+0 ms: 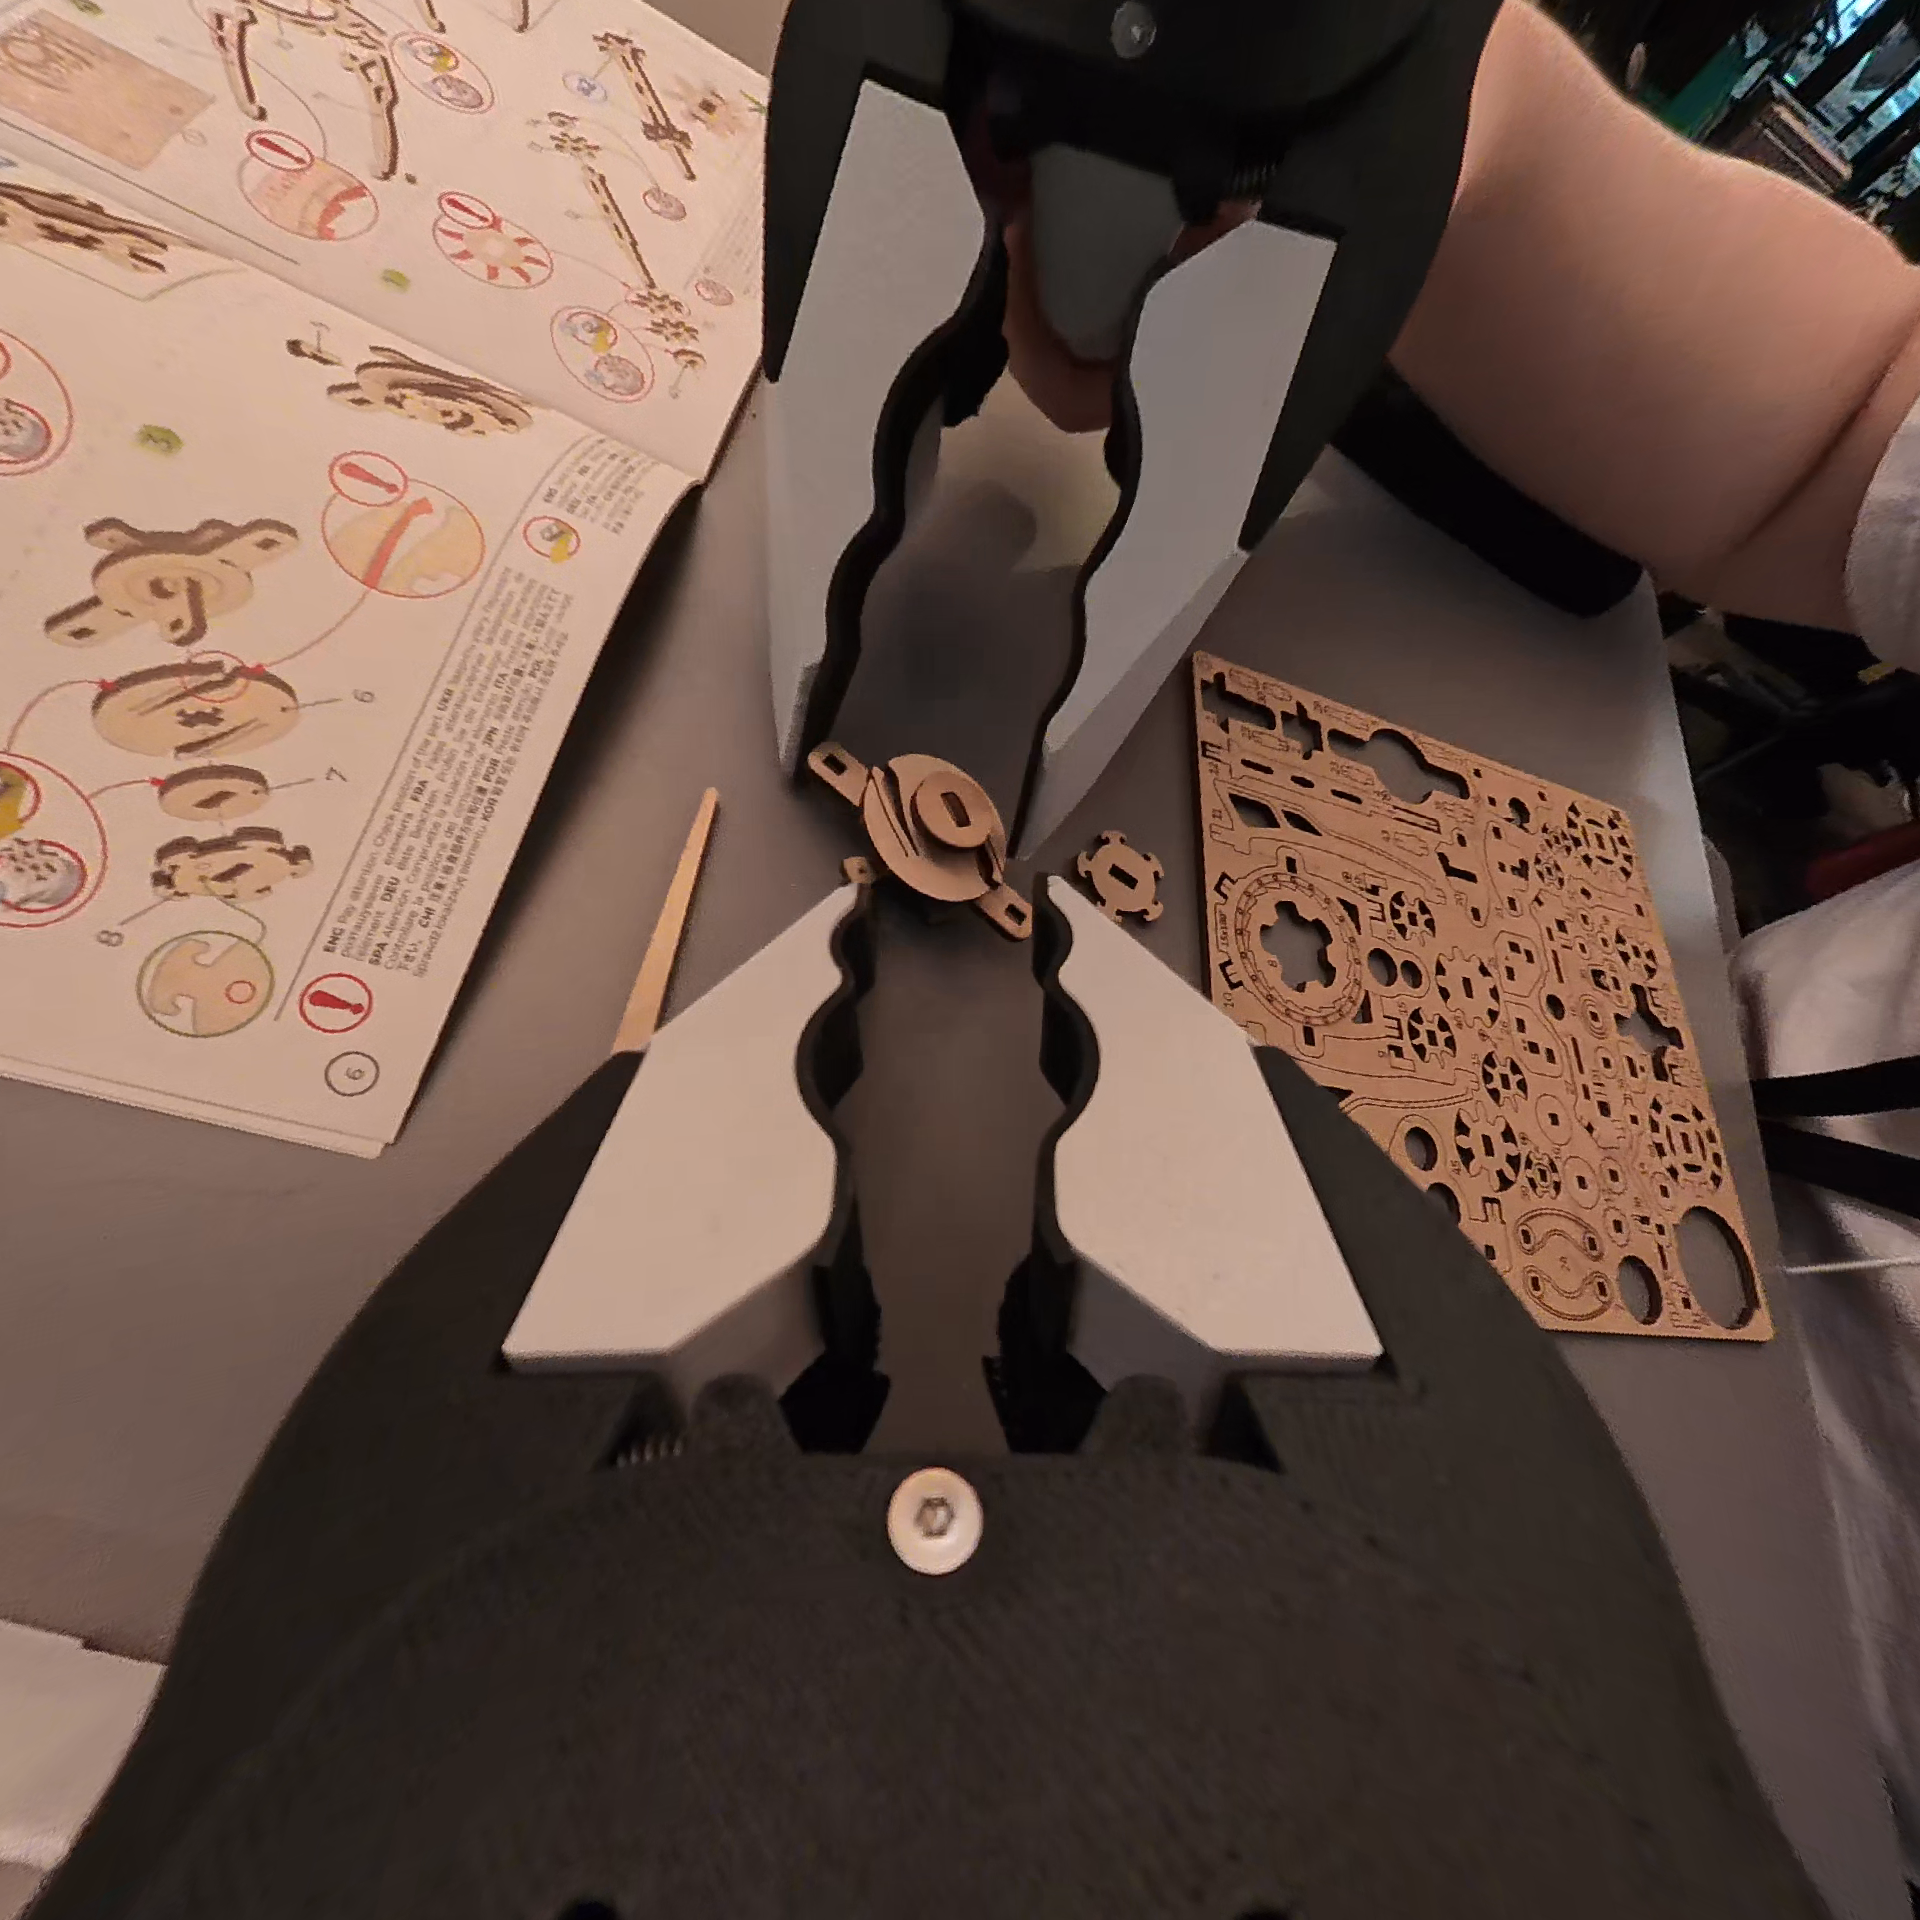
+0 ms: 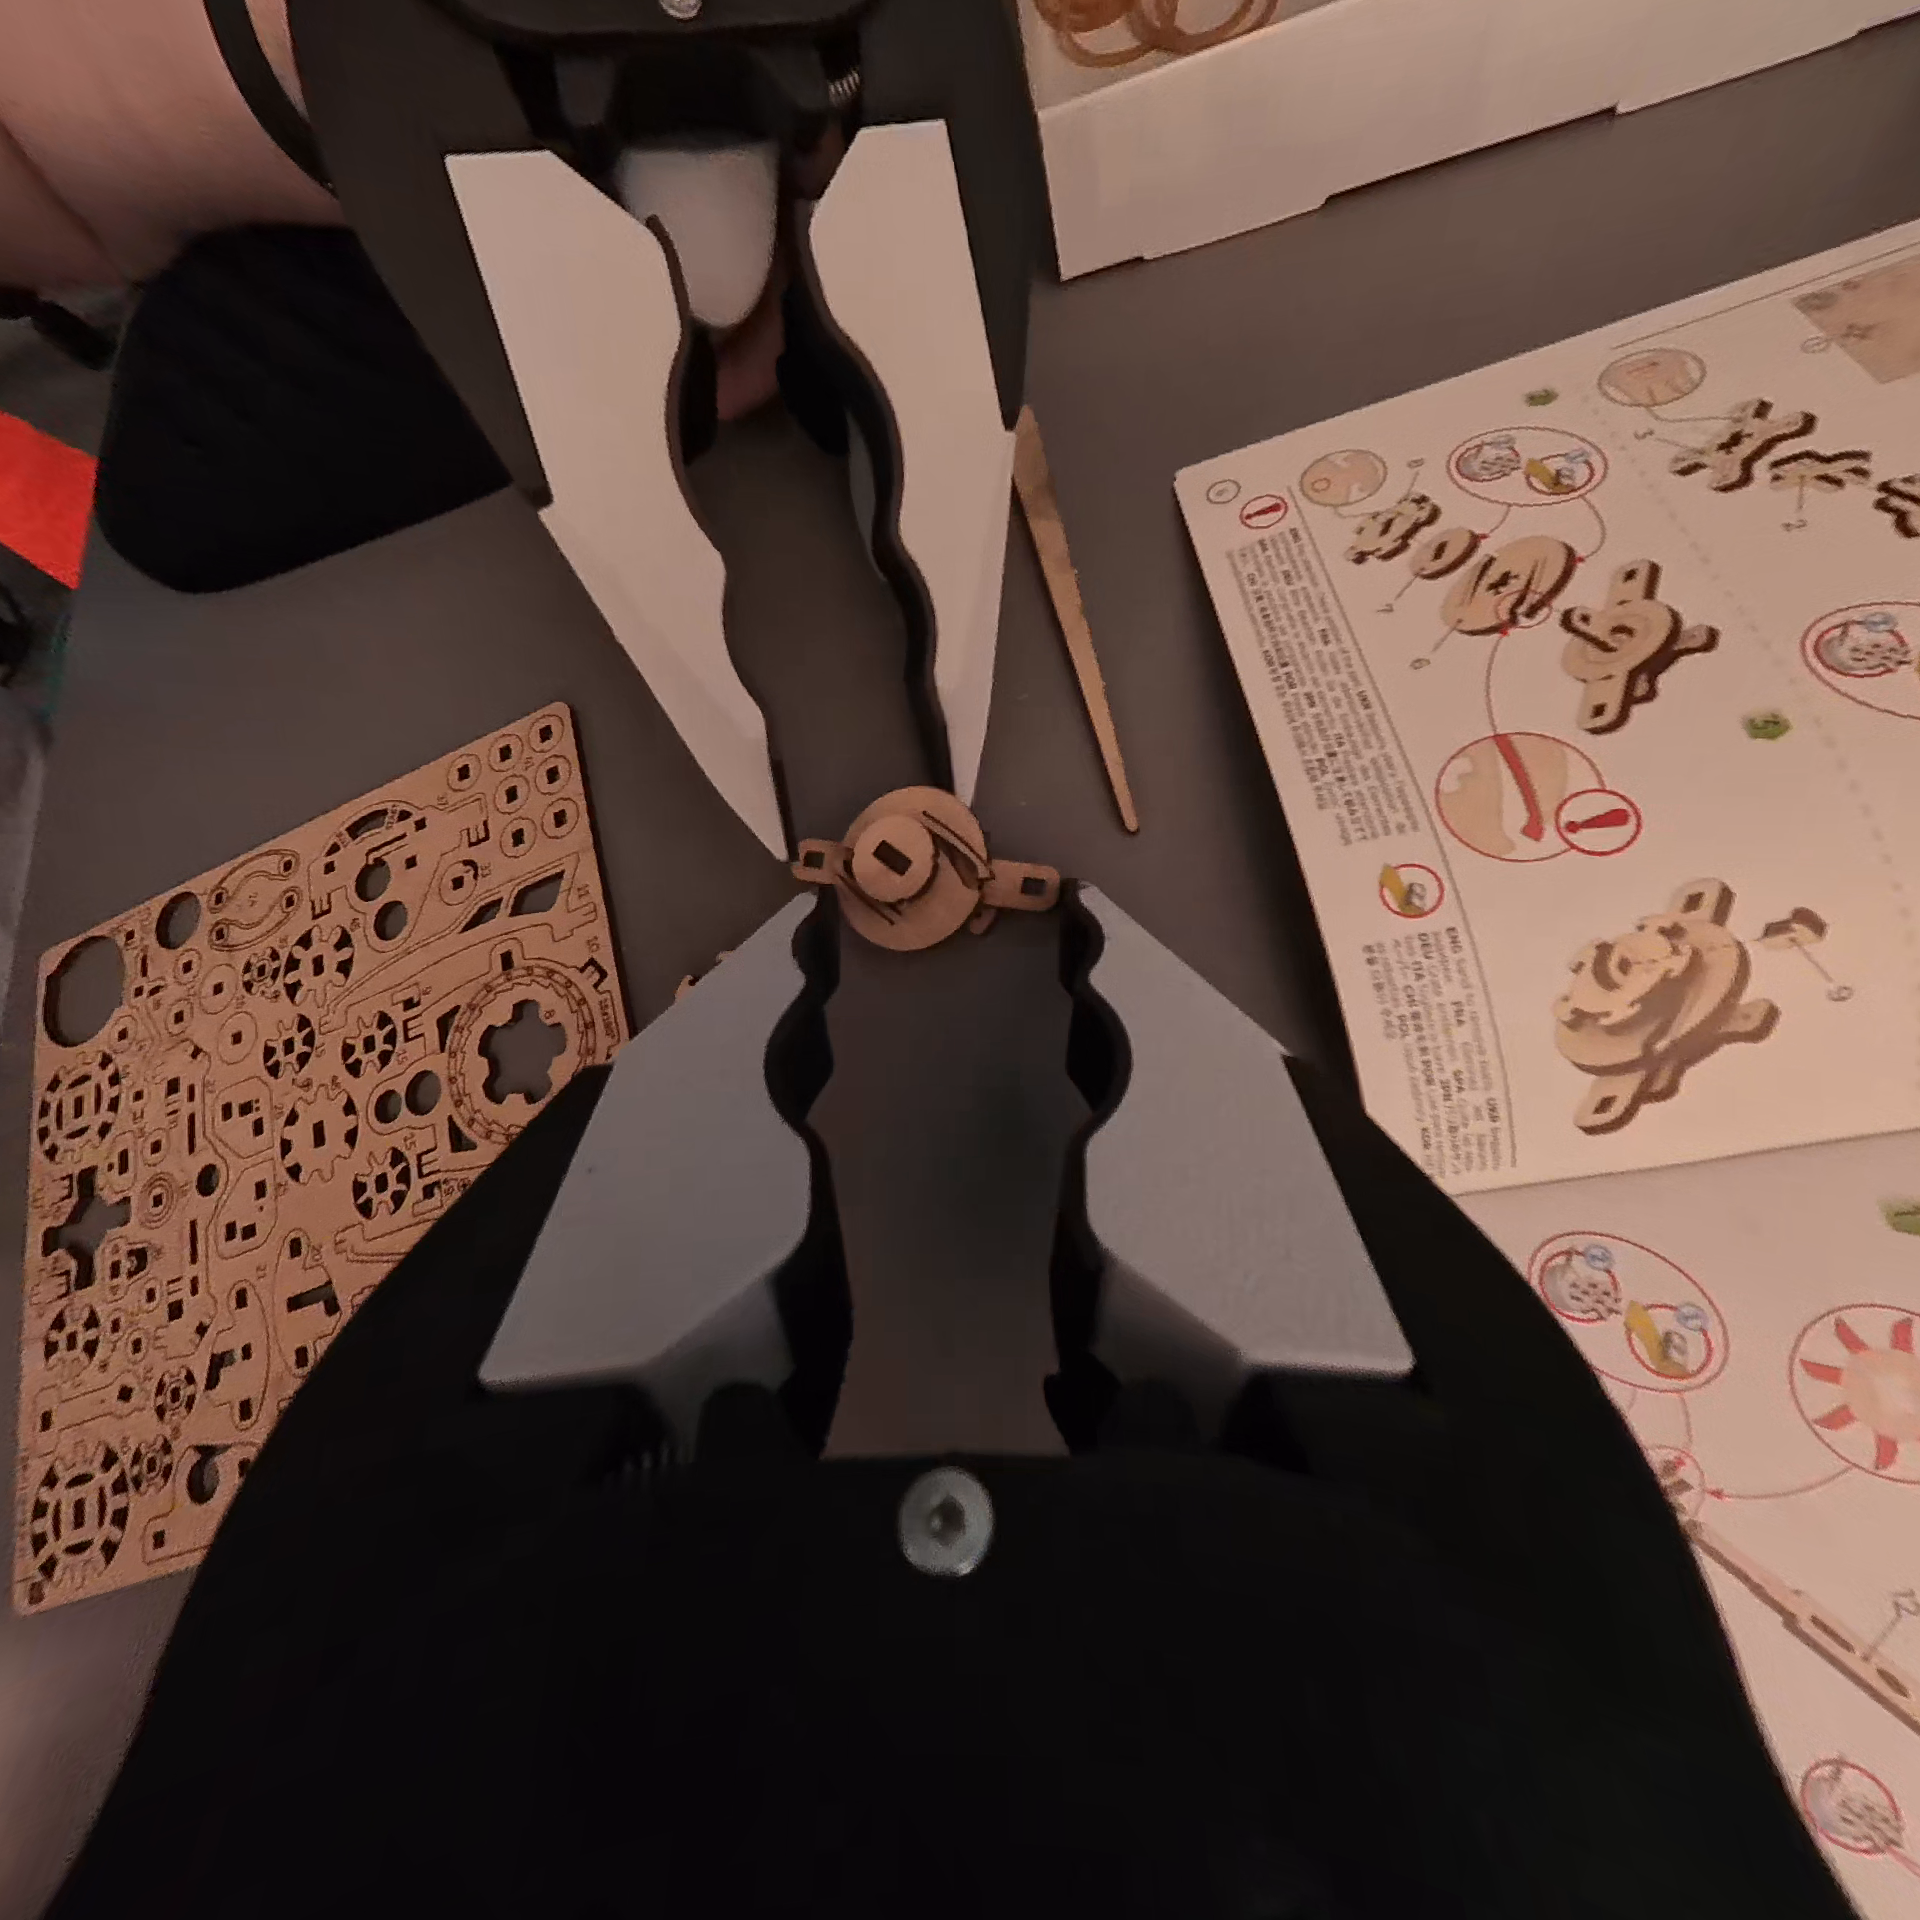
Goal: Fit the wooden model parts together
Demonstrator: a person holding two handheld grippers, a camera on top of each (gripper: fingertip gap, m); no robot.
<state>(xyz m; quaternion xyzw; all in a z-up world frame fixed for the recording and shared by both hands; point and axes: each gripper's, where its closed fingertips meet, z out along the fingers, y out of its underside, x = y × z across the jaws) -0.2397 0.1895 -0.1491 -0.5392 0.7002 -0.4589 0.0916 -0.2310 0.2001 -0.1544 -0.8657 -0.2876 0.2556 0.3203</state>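
Note:
A small wooden assembly (image 1: 925,831), a round disc stack on a cross-arm with tabs, lies on the grey table (image 1: 312,1299). It also shows in the right wrist view (image 2: 914,868). My left gripper (image 1: 951,894) is open, its tips flanking the assembly's near edge. My right gripper (image 1: 914,805) comes from the opposite side, open, with its tips at the assembly's far edge. In the right wrist view my right gripper (image 2: 945,894) is open at the assembly, and the left gripper (image 2: 873,826) faces it. A loose small wooden gear (image 1: 1120,876) lies just right of the assembly.
A laser-cut wooden parts sheet (image 1: 1455,997) lies to the right; it also shows in the right wrist view (image 2: 260,1143). A thin wooden stick (image 1: 670,925) and an open instruction booklet (image 1: 260,623) lie to the left. A white box (image 2: 1351,104) stands beyond. A person's forearm (image 1: 1662,364) holds the right gripper. The tips of both grippers are at nearly the same place.

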